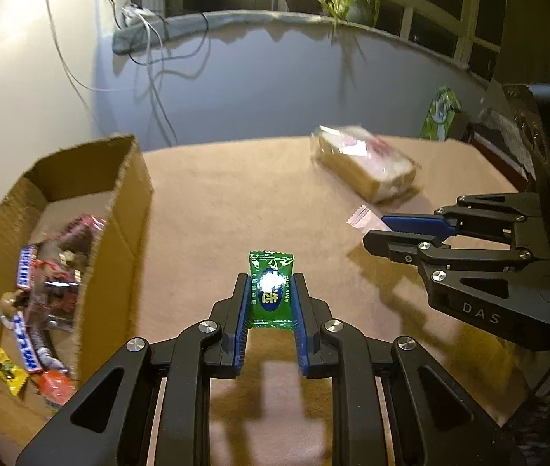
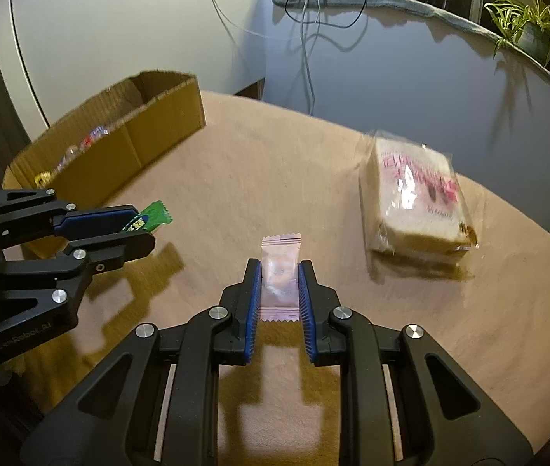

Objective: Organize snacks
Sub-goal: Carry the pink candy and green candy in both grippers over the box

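The left tool [image 1: 271, 295] is gripping a green wrapped candy [image 1: 271, 291] between its blue pads, the wrapper standing upright between the fingers with its crimped top edge poking out ahead of the tips. The right tool [image 2: 279, 287] is clamping a pale pink wrapped candy [image 2: 279, 272] the same way, its pads pressing on both long sides of the packet. Whether either candy is clear of the tan-covered bench [image 2: 314, 155] is hard to tell from the two views.

The step in hand looks like the pick-up stage: two small sweets are being taken at once, one per tool. The cardboard box [image 1: 127, 209] is sitting ahead and to the left of the left tool, already holding chocolate bars and other wrapped sweets [image 1: 42, 299]. From the right tool it is lying farther off, ahead and left, beyond the left tool.

A wrapped sandwich [image 2: 415, 194] is lying on the bench ahead and to the right of the right tool, well apart from the box, not yet sorted.

The next move probably calls for carrying the green candy leftward over the near wall of the box before releasing, with the right tool following across. Both wrappers are thin and slippery, so the grip should be kept firm in transit.
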A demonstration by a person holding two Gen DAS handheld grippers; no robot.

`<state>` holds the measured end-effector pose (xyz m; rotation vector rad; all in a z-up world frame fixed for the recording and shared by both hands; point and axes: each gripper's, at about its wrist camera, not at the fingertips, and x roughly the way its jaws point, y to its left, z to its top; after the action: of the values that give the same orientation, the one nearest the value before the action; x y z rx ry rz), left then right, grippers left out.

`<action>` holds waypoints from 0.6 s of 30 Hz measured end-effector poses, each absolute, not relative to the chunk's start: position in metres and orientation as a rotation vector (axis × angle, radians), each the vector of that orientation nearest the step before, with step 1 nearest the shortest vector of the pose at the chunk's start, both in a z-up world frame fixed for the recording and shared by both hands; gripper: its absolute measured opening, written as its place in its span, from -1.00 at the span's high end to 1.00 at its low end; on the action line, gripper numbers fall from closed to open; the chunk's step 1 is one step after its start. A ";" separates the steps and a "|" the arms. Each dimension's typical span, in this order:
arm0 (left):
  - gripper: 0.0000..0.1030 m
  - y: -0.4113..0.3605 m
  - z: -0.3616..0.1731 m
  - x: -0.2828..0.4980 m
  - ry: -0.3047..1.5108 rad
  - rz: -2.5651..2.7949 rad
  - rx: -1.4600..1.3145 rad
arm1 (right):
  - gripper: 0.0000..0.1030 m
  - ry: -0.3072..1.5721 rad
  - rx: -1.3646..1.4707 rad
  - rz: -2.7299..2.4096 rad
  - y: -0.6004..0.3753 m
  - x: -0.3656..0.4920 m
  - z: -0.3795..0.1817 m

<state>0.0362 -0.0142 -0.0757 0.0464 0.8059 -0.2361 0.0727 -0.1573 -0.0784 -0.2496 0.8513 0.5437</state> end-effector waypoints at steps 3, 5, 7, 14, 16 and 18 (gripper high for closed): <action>0.64 -0.007 -0.067 0.032 0.775 -0.228 0.030 | 0.62 0.834 -0.235 0.555 -0.153 0.073 -0.068; 0.64 -0.002 -0.060 0.029 0.753 -0.219 0.022 | 0.62 0.821 -0.225 0.566 -0.150 0.073 -0.061; 0.64 0.003 -0.055 0.027 0.734 -0.212 0.014 | 0.62 0.810 -0.216 0.576 -0.144 0.073 -0.054; 0.64 0.034 -0.039 0.020 0.679 -0.165 -0.037 | 0.62 0.770 -0.182 0.633 -0.114 0.074 -0.034; 0.64 0.042 -0.037 0.019 0.668 -0.148 -0.048 | 0.62 0.761 -0.176 0.655 -0.102 0.073 -0.029; 0.64 0.051 -0.035 0.016 0.658 -0.132 -0.058 | 0.62 0.758 -0.167 0.677 -0.090 0.073 -0.027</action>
<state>0.0160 0.0513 -0.0349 -0.0579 0.6582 -0.1315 0.0731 -0.0905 -0.0268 -0.1670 0.7581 0.6772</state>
